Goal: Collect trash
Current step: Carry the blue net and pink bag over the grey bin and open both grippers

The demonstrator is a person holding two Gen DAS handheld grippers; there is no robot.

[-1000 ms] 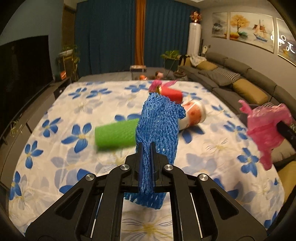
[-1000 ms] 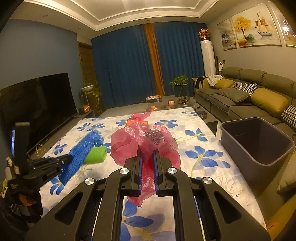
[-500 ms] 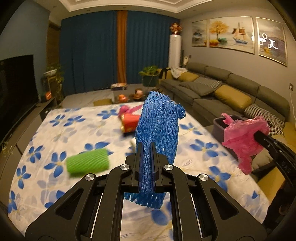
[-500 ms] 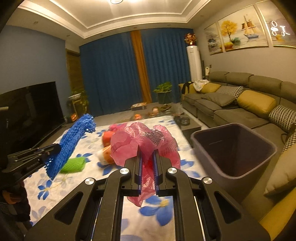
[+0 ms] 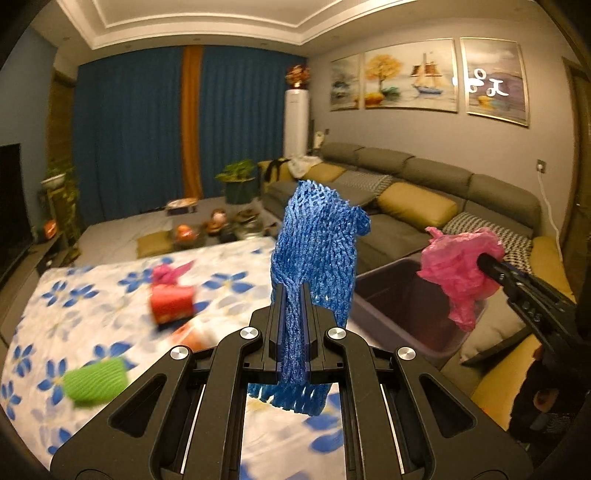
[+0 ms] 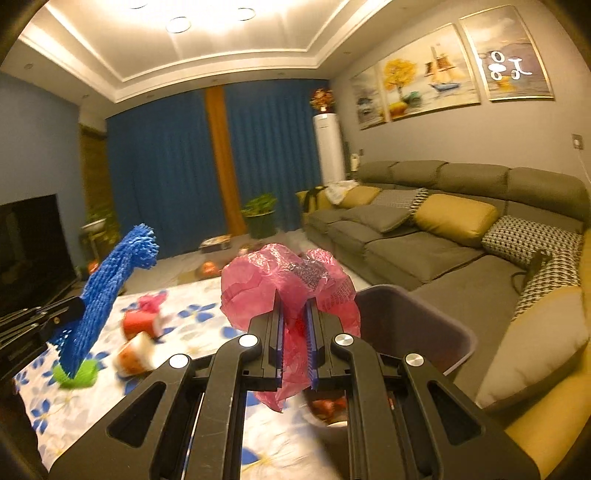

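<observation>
i am operating in a home living room: grey sectional sofa (image 6: 424, 236) with cushions, framed paintings (image 5: 410, 75), blue curtains (image 6: 166, 177), television (image 6: 29, 243), potted plant (image 6: 262, 218).

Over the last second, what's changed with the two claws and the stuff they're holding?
Both claws swung right, off the floral table toward the bin; the pink bag now hangs at its rim. Nothing was released: left claw stays clamped on the blue foam net, right claw on the bag.

Warm ceiling lights (image 6: 177, 24), motion-blurred tablecloth (image 5: 92, 295), fisheye-curved edges
</observation>
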